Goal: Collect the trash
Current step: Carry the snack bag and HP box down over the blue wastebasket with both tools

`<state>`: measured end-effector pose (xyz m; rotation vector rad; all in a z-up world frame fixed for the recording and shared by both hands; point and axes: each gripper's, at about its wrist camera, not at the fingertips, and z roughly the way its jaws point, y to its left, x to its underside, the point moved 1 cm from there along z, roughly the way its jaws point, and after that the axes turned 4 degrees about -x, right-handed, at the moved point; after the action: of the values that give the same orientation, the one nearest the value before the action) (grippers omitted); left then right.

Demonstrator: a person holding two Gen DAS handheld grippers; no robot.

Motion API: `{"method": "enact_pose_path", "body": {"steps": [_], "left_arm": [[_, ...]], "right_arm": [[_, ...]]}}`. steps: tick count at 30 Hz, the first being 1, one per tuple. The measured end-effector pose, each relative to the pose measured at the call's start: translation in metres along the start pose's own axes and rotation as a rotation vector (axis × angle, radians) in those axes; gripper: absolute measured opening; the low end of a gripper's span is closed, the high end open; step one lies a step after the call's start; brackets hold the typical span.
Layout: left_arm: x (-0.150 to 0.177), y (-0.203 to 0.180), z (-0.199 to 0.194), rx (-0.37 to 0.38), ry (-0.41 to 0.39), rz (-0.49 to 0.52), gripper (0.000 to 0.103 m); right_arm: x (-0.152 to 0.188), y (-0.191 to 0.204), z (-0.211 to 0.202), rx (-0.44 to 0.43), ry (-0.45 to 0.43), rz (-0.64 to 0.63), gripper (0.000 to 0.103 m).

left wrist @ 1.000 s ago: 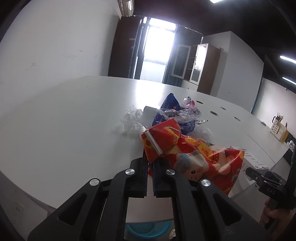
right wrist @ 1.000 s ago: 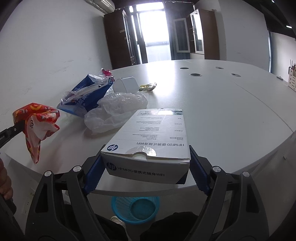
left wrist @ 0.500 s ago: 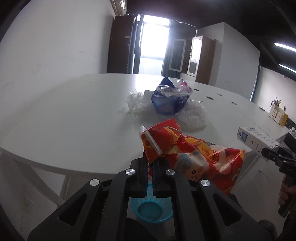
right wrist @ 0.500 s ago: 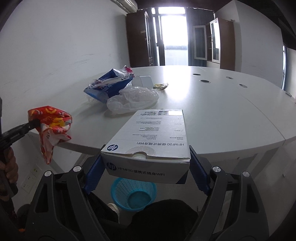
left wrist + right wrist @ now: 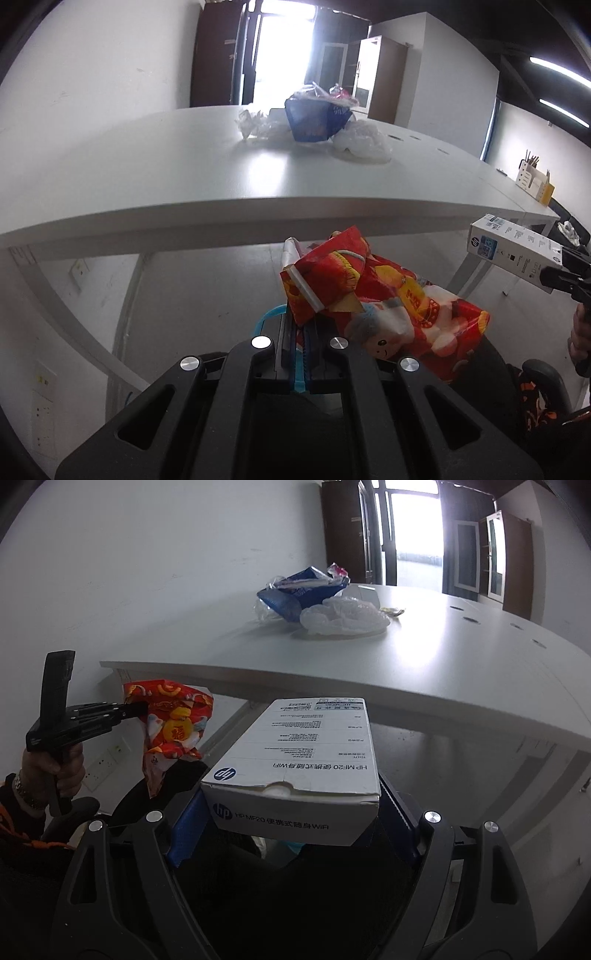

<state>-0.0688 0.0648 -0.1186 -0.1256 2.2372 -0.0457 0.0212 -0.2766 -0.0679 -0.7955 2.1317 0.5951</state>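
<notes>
My left gripper is shut on a crumpled red snack bag, held below the table edge; the bag also shows in the right wrist view. My right gripper is shut on a white HP box, also below table height; the box shows at the right in the left wrist view. A blue basket rim peeks out under the left gripper, mostly hidden. On the white table lie a blue bag and clear plastic bags.
The table's front edge overhangs both grippers. A table leg slants down at the left. A white wall with sockets is on the left. A desk organiser stands at the far right. A small yellow wrapper lies on the table.
Both grippers have dropped from above the table to below its edge, still holding the red bag and the HP box. The table top now sits higher in both views.
</notes>
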Motion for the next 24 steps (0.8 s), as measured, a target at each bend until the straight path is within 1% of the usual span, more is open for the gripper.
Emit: {"method": "enact_pose_path", "body": {"steps": [4, 7, 10, 14, 16, 20, 24], "left_arm": [[0.018, 0.009, 0.02, -0.006, 0.06, -0.04, 0.002], [0.027, 0.012, 0.042, -0.048, 0.107, -0.034, 0.002], [0.032, 0.014, 0.066, -0.07, 0.156, -0.031, 0.002], [0.032, 0.021, 0.107, -0.084, 0.254, -0.058, 0.002], [0.031, 0.02, 0.127, -0.115, 0.287, -0.045, 0.002], [0.031, 0.014, 0.162, -0.184, 0.327, 0.021, 0.002], [0.034, 0.017, 0.197, -0.197, 0.403, 0.027, 0.002]], "right_arm": [[0.016, -0.002, 0.028, -0.021, 0.052, 0.025, 0.078], [0.025, -0.002, 0.055, -0.02, 0.086, 0.035, 0.078], [0.033, -0.003, 0.081, -0.025, 0.118, 0.055, 0.078], [0.042, -0.008, 0.118, -0.042, 0.18, 0.073, 0.078], [0.045, -0.011, 0.137, -0.045, 0.219, 0.081, 0.078], [0.046, -0.014, 0.165, -0.039, 0.258, 0.063, 0.078], [0.047, -0.017, 0.191, -0.033, 0.291, 0.053, 0.078]]}}
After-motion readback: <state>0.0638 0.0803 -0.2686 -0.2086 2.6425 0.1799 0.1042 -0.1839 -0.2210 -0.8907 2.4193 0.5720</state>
